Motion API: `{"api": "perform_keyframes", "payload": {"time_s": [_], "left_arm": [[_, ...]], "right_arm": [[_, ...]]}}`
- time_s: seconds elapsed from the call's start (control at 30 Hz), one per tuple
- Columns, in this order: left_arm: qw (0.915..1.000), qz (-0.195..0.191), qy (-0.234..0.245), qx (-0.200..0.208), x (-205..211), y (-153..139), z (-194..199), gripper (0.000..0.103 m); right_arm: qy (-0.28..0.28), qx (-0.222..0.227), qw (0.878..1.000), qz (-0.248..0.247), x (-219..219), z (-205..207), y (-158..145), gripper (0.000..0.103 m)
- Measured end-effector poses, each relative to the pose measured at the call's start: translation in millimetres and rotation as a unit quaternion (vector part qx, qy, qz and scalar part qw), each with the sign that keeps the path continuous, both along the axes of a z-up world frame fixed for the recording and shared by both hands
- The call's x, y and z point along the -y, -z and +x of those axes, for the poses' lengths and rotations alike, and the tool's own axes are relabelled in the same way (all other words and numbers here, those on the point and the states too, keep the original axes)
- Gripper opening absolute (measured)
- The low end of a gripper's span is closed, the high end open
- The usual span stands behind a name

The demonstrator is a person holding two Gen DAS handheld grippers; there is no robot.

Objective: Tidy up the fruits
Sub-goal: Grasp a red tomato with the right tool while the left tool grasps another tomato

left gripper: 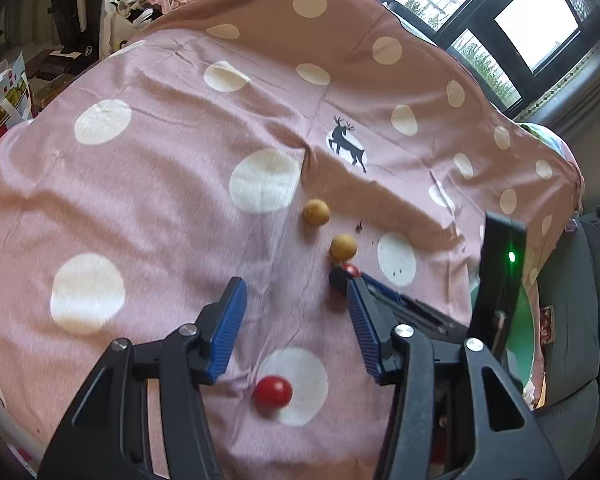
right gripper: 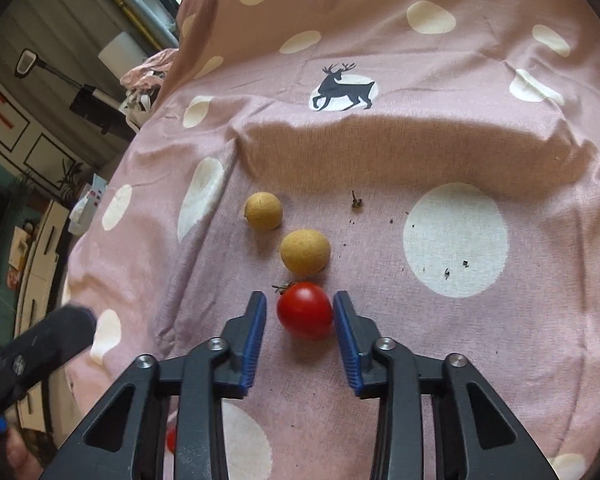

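Two red tomatoes to account for. Nearest, in the left wrist view: loose cherry tomato (left gripper: pixel 272 394) lying on the pink spotted cloth (left gripper: pixel 140 200) of the surface, low between the arms of the left gripper (left gripper: pixel 296 286). Left fingers (left gripper: pixel 228 320) spread, holding nothing.

Next out, in the right wrist view: right gripper (right gripper: pixel 300 300) set down over the second cherry tomato (right gripper: pixel 305 311). Fingers closed in on it, right pad against the skin, only a sliver of cloth visible beside the left pad.

Just beyond the fingertips: near tan fruit (right gripper: pixel 305 251), almost touching the tomato's stem; far tan fruit (right gripper: pixel 263 211) just behind and to the left. Further still: stem scrap (right gripper: pixel 356 201), then deer print (right gripper: pixel 343 88).

Step in hand, by judgement: taking up the gripped tomato to sort it from the tan fruits. For the next move, confirm a firm but gentle pinch, lift straight up, and avoid nudging the near tan fruit into a roll. Destination not identifiable; green round item (left gripper: pixel 526 320) at the surface's right edge mostly hidden.
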State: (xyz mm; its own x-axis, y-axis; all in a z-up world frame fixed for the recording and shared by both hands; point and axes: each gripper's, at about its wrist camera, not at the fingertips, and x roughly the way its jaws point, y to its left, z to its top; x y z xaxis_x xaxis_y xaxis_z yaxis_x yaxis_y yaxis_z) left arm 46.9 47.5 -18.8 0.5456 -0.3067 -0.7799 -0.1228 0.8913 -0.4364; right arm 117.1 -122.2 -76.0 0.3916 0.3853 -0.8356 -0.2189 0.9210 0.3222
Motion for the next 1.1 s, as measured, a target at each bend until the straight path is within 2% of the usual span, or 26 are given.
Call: {"api": "perform_keyframes", "payload": {"time_s": [0.07,0.27,0.4,0.6,1.1], "left_arm": [[1.0000,-0.001,0.002,-0.006,2,4,-7,0.046],[0.9997,0.012,0.013,-0.017,15,14,-17,0.039],[0.9991,0.026,0.027,-0.022,26,20,-24,0.039],[0.9956,0.072,0.040,-0.044,43,35,-29,0.039],[0.9915,0.094,0.043,-0.080,56,58,-22,0.038]], "right_arm": [[-0.002,0.006,1.000,-0.007,-3,-1,2,0.030],[0.013,0.005,1.000,-0.005,4,-3,-3,0.030],[0.039,0.005,0.999,0.008,21,-9,-14,0.030],[0.062,0.013,0.997,0.033,44,-20,-31,0.030],[0.089,0.028,0.994,0.062,63,-35,-48,0.030]]}}
